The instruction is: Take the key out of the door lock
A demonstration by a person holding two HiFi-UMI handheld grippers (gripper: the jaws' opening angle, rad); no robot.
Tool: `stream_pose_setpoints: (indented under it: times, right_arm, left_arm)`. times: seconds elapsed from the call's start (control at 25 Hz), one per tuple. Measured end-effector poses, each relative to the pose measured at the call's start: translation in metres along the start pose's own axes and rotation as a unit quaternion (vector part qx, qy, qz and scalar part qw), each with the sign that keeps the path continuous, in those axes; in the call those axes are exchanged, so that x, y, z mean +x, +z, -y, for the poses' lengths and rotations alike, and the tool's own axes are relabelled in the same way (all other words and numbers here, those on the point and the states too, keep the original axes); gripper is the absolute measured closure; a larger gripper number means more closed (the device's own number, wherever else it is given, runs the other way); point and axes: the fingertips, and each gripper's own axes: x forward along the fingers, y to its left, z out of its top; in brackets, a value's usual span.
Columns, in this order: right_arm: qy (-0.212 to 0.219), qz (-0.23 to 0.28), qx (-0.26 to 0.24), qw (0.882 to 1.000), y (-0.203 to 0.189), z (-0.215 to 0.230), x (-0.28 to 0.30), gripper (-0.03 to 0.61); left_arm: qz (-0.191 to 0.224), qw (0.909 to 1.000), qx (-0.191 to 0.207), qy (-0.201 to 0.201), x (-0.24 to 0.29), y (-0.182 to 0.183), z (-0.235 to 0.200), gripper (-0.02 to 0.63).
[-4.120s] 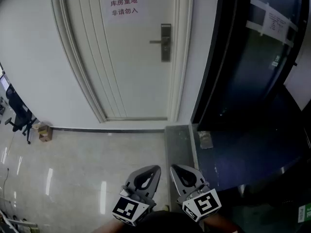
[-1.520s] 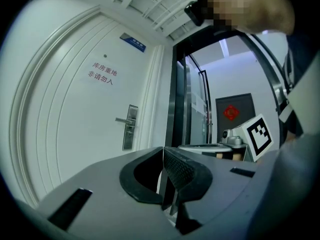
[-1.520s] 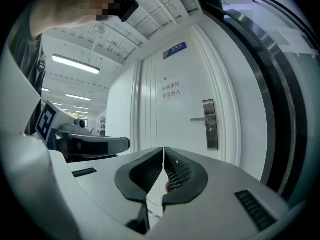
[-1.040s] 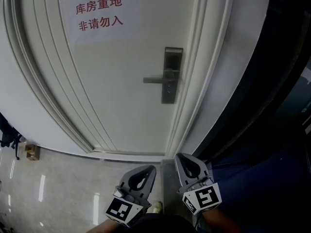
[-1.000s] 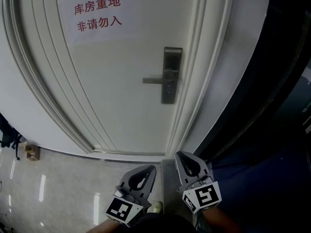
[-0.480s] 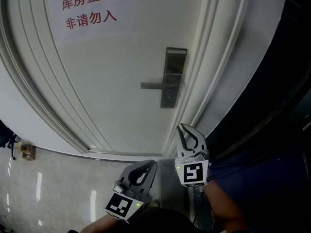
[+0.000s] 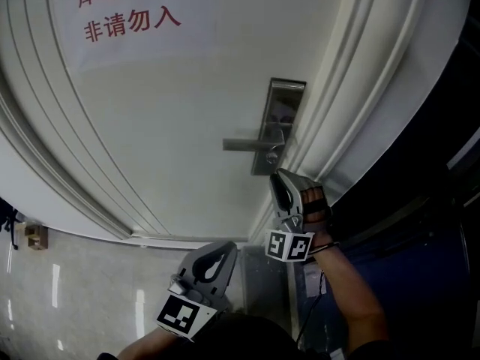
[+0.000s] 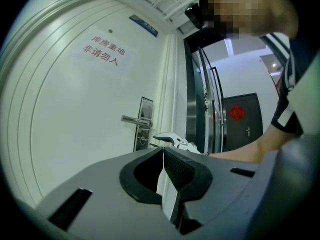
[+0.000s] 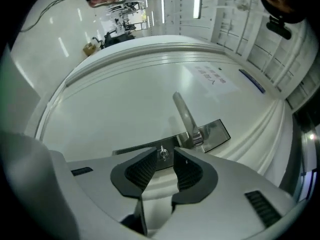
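**A:** The only thing holding anything here is the lock plate point(image 7: 289, 100) by the right edge of the door point(image 7: 150, 141). The key point(image 9: 161, 153) is sitting in its keyhole, just under the handle point(image 7: 247, 144). Not out yet.

**B:** Yep. The key's shaft goes straight into the plate, so its long axis runs square to the door face and the head pokes out toward you. It's tiny though, so I can't tell how the head is turned. The handle lies level and points away from that edge, toward the middle of the door.

**A:** Your right gripper point(image 7: 279, 174) is up at the plate, tips right below the handle. Its own camera shows the jaws spread, with the key lined up in the gap between the tips. Neither pad touches it as far as I can see, so you're not pinching anything.

**B:** And your left gripper point(image 7: 227, 247) hangs low over the floor point(image 7: 75, 291), well apart from the lock, jaws pressed together with nothing in them. There's a paper sign point(image 7: 127, 13) with red characters higher up the door, above and left of the handle.
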Motion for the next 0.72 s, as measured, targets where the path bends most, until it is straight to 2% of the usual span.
stream_pose_setpoints:
  times: [0.2,0.52,0.72]
  right_arm:
    - [-0.013,-0.018,-0.034,0.999,-0.01,-0.001,0.021,0.497]
    - [-0.001,-0.023,-0.071,0.997,-0.016,-0.012,0.044,0.497]
    - [-0.018,-0.022,-0.092,0.995,-0.018,-0.011,0.053,0.499]
  left_arm:
    - [-0.005,0.9999,-0.009,0.0,0.009,-0.003,-0.018,0.604]
    - [-0.014,0.9997,-0.019,-0.01,0.023,-0.011,-0.027,0.604]
    - [-0.017,0.9995,-0.026,-0.009,0.027,-0.013,-0.034,0.604]
